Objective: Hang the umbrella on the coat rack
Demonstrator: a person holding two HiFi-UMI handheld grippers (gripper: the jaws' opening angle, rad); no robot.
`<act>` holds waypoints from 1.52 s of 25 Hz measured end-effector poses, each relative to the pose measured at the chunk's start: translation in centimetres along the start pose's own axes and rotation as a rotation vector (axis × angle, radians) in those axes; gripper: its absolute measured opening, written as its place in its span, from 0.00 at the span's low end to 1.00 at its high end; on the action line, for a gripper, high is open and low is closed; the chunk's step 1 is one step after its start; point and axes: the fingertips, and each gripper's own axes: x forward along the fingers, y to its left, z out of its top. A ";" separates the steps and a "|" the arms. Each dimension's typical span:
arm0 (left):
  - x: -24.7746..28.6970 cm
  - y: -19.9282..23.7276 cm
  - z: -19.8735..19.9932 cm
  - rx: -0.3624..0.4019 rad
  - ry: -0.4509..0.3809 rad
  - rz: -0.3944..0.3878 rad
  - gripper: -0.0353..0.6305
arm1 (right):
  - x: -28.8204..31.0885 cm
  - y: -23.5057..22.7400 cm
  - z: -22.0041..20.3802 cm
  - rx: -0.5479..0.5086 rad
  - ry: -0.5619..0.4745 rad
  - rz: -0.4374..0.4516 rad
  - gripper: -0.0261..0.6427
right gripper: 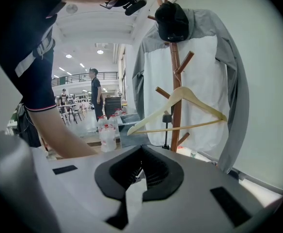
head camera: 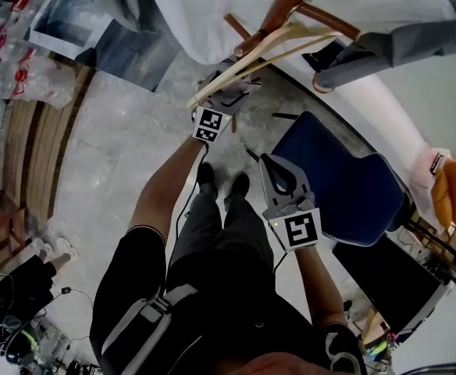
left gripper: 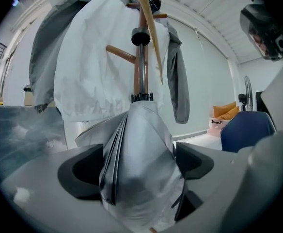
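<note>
- The grey folded umbrella (left gripper: 141, 130) stands upright against the coat rack (right gripper: 175, 81), its black handle up by the post. Whether it hooks a peg I cannot tell.
- The left gripper (left gripper: 140, 157) has its jaws wide apart, with the umbrella's folds between them.
- The right gripper (right gripper: 141, 152), nearer and to the right, is closed on nothing.
- A white-and-grey jacket (right gripper: 199, 76), a wooden hanger (right gripper: 180, 98) and a black cap (right gripper: 171, 21) hang on the rack.
- The floor (head camera: 111, 170) is pale and speckled, and a blue chair (head camera: 337, 178) stands at the right.
- Only the right gripper view shows the far hall, where a person (right gripper: 96, 89) stands.
</note>
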 end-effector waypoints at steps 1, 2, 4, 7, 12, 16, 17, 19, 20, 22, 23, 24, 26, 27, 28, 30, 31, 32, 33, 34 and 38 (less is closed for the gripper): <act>-0.1 0.1 -0.1 -0.001 0.006 0.003 0.77 | -0.1 0.0 0.0 -0.001 -0.001 -0.001 0.04; -0.3 0.2 -0.1 -0.002 0.010 0.004 0.78 | -0.2 0.0 0.1 -0.001 -0.002 -0.002 0.04; -0.7 0.3 -0.1 0.000 0.010 0.008 0.82 | -0.4 0.1 0.0 -0.001 -0.001 -0.004 0.04; -1.2 0.2 0.2 0.009 0.000 0.008 0.84 | -0.6 0.1 -0.1 -0.004 0.002 -0.005 0.04; -2.2 -0.2 0.4 0.024 0.001 0.000 0.84 | -1.1 0.2 -0.2 -0.009 0.012 -0.011 0.04; -3.3 -0.3 0.7 0.033 0.003 0.005 0.84 | -1.5 0.1 0.4 -0.010 0.002 -0.012 0.04; -3.6 -0.3 0.9 0.035 0.002 0.006 0.84 | -1.7 0.1 0.3 -0.013 0.009 -0.012 0.04; -4.3 -0.4 1.2 0.038 -0.003 0.007 0.84 | -2.1 0.1 0.0 -0.022 0.019 -0.013 0.04; -4.7 -0.5 1.4 0.041 -0.005 0.008 0.84 | -2.3 0.0 0.0 -0.023 0.018 -0.014 0.04; -5.5 -0.8 1.6 0.046 -0.007 0.004 0.83 | -2.7 0.0 -0.1 -0.018 0.023 -0.022 0.04; -5.9 -0.9 1.7 0.046 -0.009 0.002 0.83 | -2.8 0.0 -0.1 -0.014 0.023 -0.024 0.04; -6.4 -1.0 1.8 0.045 -0.012 0.001 0.82 | -2.9 0.0 0.1 -0.008 0.015 -0.025 0.04; -7.2 -1.2 2.0 0.039 -0.020 0.004 0.81 | -3.0 0.1 0.6 0.000 -0.005 -0.024 0.04; -7.6 -1.2 2.2 0.037 -0.022 0.004 0.80 | -3.1 0.1 0.8 0.001 -0.010 -0.024 0.04; -8.0 -1.3 2.3 0.035 -0.023 0.005 0.80 | -3.3 0.1 0.9 -0.001 -0.014 -0.023 0.04; -8.8 -1.4 2.6 0.034 -0.023 0.005 0.79 | -3.6 0.2 0.9 -0.011 -0.015 -0.023 0.04; -9.2 -1.6 2.7 0.034 -0.024 0.003 0.78 | -3.8 0.2 0.9 -0.015 -0.014 -0.022 0.04; -9.7 -1.7 2.9 0.034 -0.026 0.000 0.77 | -3.9 0.3 0.9 -0.016 -0.014 -0.022 0.04; -10.1 -1.9 3.0 0.035 -0.028 -0.004 0.76 | -4.1 0.3 1.0 -0.015 -0.014 -0.022 0.04; -10.4 -2.2 3.2 0.034 -0.031 -0.008 0.75 | -4.2 0.2 1.0 -0.015 -0.013 -0.023 0.04; -12.1 -2.8 4.1 0.027 -0.042 -0.014 0.70 | -4.9 0.0 1.3 -0.009 -0.009 -0.031 0.04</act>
